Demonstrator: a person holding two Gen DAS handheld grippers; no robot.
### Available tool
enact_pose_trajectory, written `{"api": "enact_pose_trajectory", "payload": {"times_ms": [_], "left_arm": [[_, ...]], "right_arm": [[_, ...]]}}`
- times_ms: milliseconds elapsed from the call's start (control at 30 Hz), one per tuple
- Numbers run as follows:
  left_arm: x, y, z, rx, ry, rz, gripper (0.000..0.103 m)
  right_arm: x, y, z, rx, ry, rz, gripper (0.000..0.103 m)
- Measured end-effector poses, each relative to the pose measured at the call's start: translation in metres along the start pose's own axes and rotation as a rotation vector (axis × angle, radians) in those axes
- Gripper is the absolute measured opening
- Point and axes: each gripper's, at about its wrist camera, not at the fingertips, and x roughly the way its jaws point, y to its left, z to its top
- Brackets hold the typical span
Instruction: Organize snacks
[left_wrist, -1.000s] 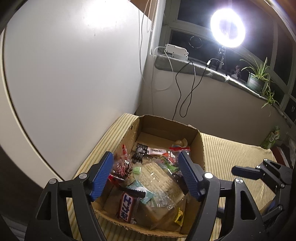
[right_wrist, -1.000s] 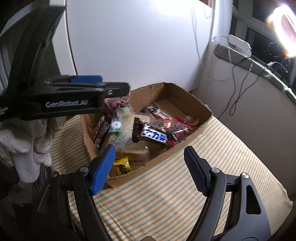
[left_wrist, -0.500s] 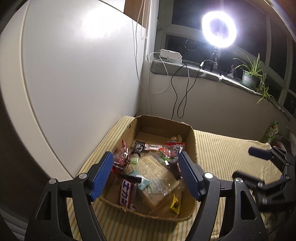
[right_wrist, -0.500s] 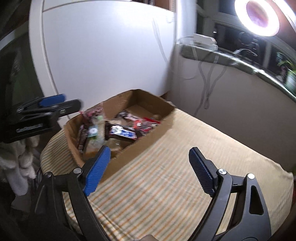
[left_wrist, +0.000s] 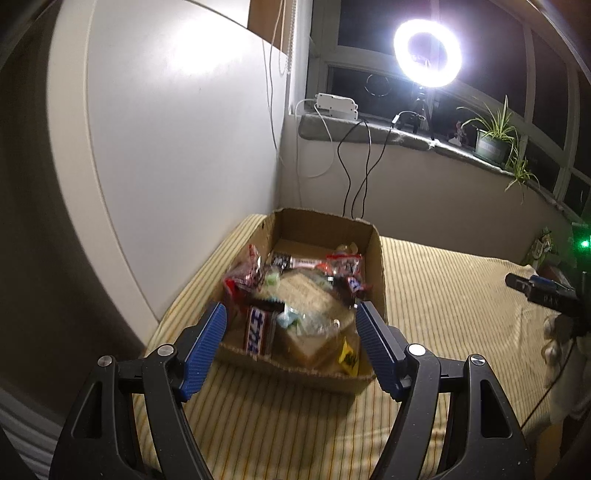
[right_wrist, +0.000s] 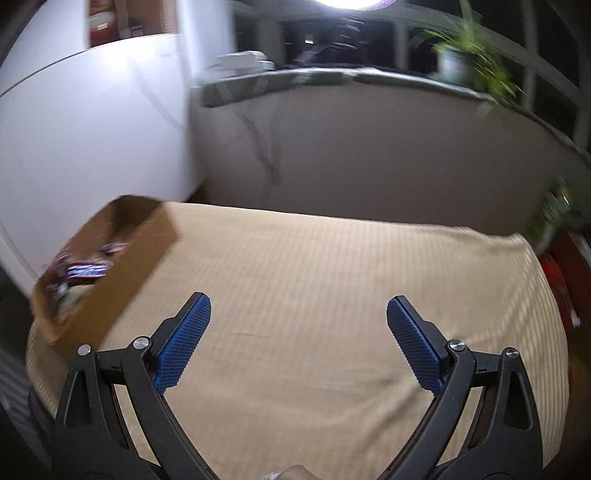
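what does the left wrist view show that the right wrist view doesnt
Only the left wrist view shows the ring light whole, the snacks sharply, such as the bagged bread and a chocolate bar, and the right gripper from the side.

Only the right wrist view shows the bare right half of the striped cloth and the right gripper with jaws apart.

Both show the cardboard box, the potted plant and the windowsill; the left gripper appears only in its own view.
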Motion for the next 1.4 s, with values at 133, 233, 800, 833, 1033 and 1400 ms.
{"api": "enact_pose_trajectory", "payload": {"times_ms": [133,233,800,833,1033,1400], "left_arm": [[0.003,0.0,-0.006,-0.012,0.032,0.029,0.073],[0.0,-0.003,-0.009,-0.028,0.029,0.037,0.073],[-0.013,-0.013,-0.007,-0.024,-0.005,0.058,0.073],[-0.013,-0.013,-0.007,-0.025,-0.007,0.059,0.073],[-0.017,-0.013,-0.006,-0.029,-0.018,0.054,0.073],[-0.023,-0.015,-0.008,-0.025,-0.041,0.058,0.073]], "right_arm": [[0.005,-0.025,-0.006,0.038,0.01,-0.042,0.098],[-0.001,-0.02,-0.008,0.008,-0.011,-0.035,0.098],[-0.019,0.033,-0.008,-0.113,-0.069,0.015,0.098],[-0.019,0.033,-0.008,-0.113,-0.069,0.015,0.098],[-0.021,0.034,-0.009,-0.116,-0.072,0.012,0.098],[-0.023,0.041,-0.01,-0.132,-0.074,0.007,0.098]]}}
